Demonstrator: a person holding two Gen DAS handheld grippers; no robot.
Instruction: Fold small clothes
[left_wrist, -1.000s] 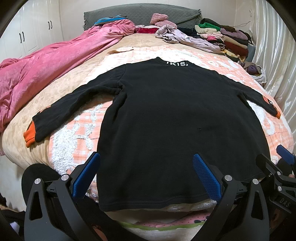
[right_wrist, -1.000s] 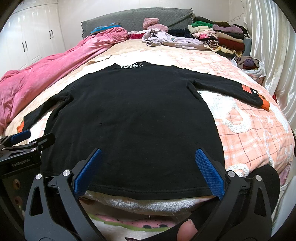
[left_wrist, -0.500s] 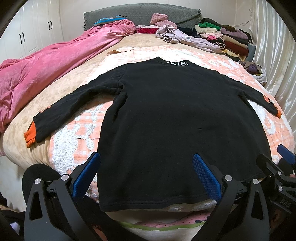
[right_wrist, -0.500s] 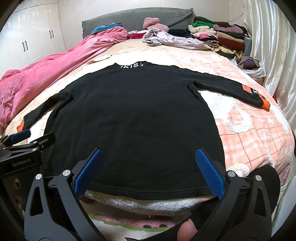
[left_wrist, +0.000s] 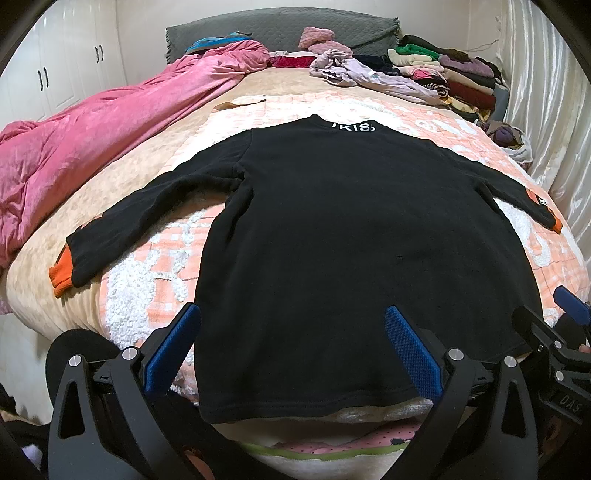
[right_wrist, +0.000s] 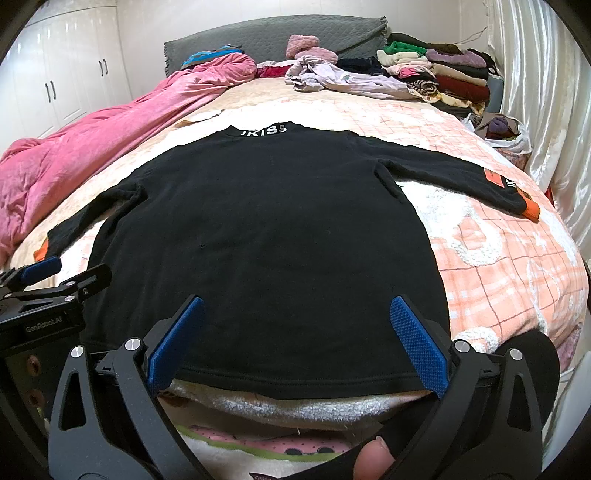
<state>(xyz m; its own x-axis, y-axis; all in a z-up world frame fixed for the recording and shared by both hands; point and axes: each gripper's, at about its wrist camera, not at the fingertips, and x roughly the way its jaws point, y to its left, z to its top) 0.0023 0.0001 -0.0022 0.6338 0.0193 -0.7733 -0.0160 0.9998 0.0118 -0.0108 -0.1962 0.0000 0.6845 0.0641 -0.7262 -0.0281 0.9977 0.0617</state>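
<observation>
A home bedroom: a wide bed (left_wrist: 155, 184) with a grey padded headboard (left_wrist: 280, 35), a pink duvet (left_wrist: 92, 133) bunched along one side, folded clothes (left_wrist: 450, 74) stacked near the headboard, white wardrobe doors (left_wrist: 70, 70) on one wall and pale curtains (left_wrist: 546, 96) on the other.

From my left wrist camera, the right tool (left_wrist: 570, 314) is cut off by the frame's right edge, so only one blue pad and part of its black frame show. In the right wrist camera, the left tool (right_wrist: 37, 273) likewise runs off the left edge. The white lettering on the black sweatshirt (left_wrist: 354, 236) collar wraps around the neck, so I cannot read it whole. Small print on the orange sleeve patch (right_wrist: 496, 179) is too tiny to tell. The folded clothes stack (right_wrist: 439, 74) hides its lower layers. A fingertip (right_wrist: 373, 461) pokes in at the bottom edge, hand unseen.
</observation>
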